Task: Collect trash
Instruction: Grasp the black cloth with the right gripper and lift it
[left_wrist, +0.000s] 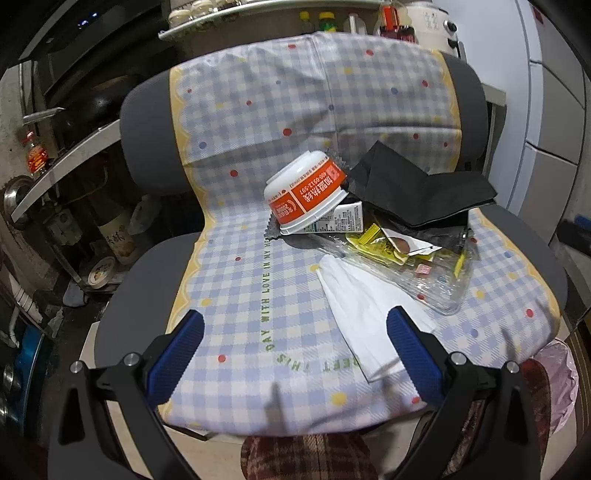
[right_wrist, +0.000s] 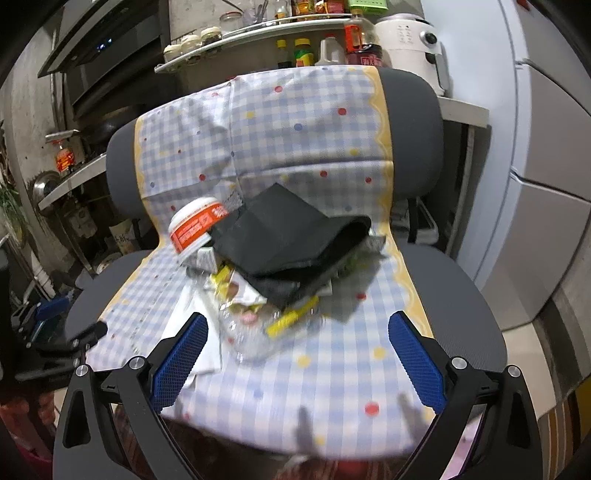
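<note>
A heap of trash lies on the chair seat. A white and orange paper bowl (left_wrist: 306, 192) sits tipped on its side at the heap's 9 o'clock edge, on a small printed carton (left_wrist: 341, 218). A folded black sheet (left_wrist: 417, 186) covers the 1 o'clock side. Yellow wrappers (left_wrist: 373, 242) rest on crumpled clear plastic (left_wrist: 432, 284); a flat white tissue (left_wrist: 364, 306) lies at 6 o'clock.

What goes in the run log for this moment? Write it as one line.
task: collect trash | left gripper: open, empty | right gripper: open, empty | trash pile: on chair seat, untouched | stage: approach
</note>
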